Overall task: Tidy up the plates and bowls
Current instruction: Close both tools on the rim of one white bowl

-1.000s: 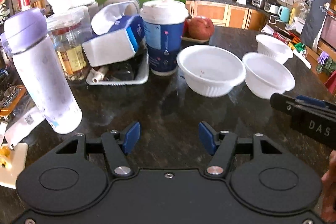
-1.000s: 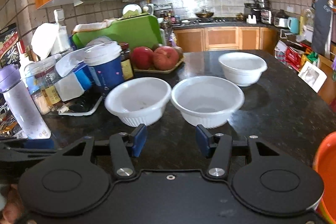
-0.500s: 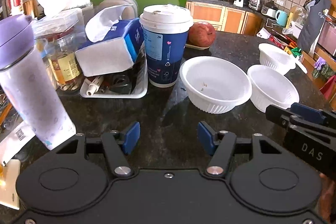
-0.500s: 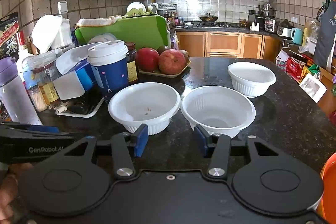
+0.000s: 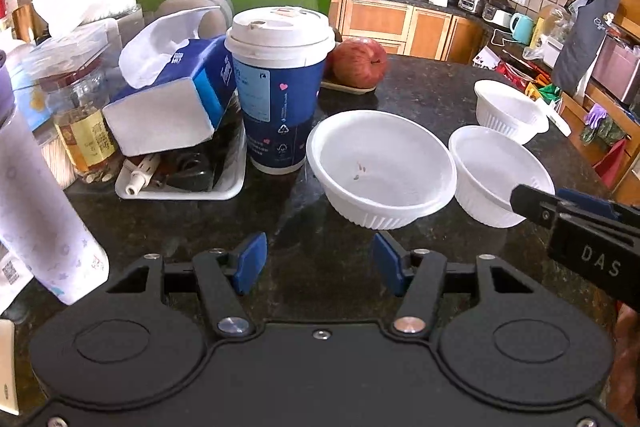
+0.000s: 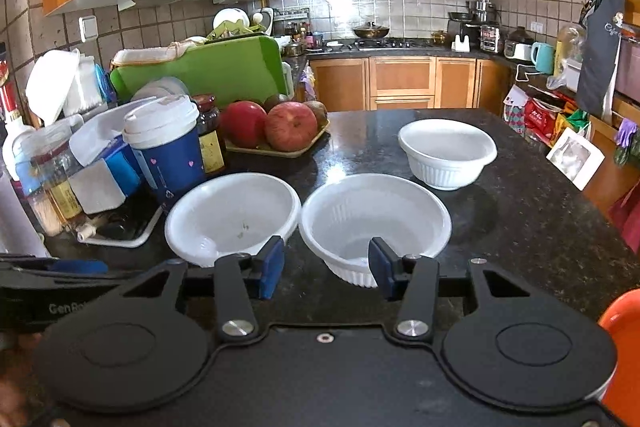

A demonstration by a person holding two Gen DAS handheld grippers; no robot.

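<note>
Three white ribbed bowls stand on the dark granite counter. The left bowl (image 5: 380,167) (image 6: 232,215) holds a few crumbs. The middle bowl (image 5: 496,171) (image 6: 374,223) stands beside it. The far bowl (image 5: 508,109) (image 6: 448,151) stands behind to the right. My left gripper (image 5: 320,263) is open and empty, just short of the left bowl. My right gripper (image 6: 326,267) is open, its right finger over the near rim of the middle bowl; it also shows at the right edge of the left wrist view (image 5: 580,223).
A blue paper cup (image 5: 280,87) (image 6: 166,147) stands left of the bowls. A white tray (image 5: 180,183) holds a tissue pack and clutter. A purple-capped bottle (image 5: 36,211) is at near left. Apples on a tray (image 6: 280,127) sit behind. An orange object (image 6: 624,347) is at near right.
Both grippers have moved forward toward the bowls. The right gripper's finger now reaches the middle bowl's near rim. Both stay open.
</note>
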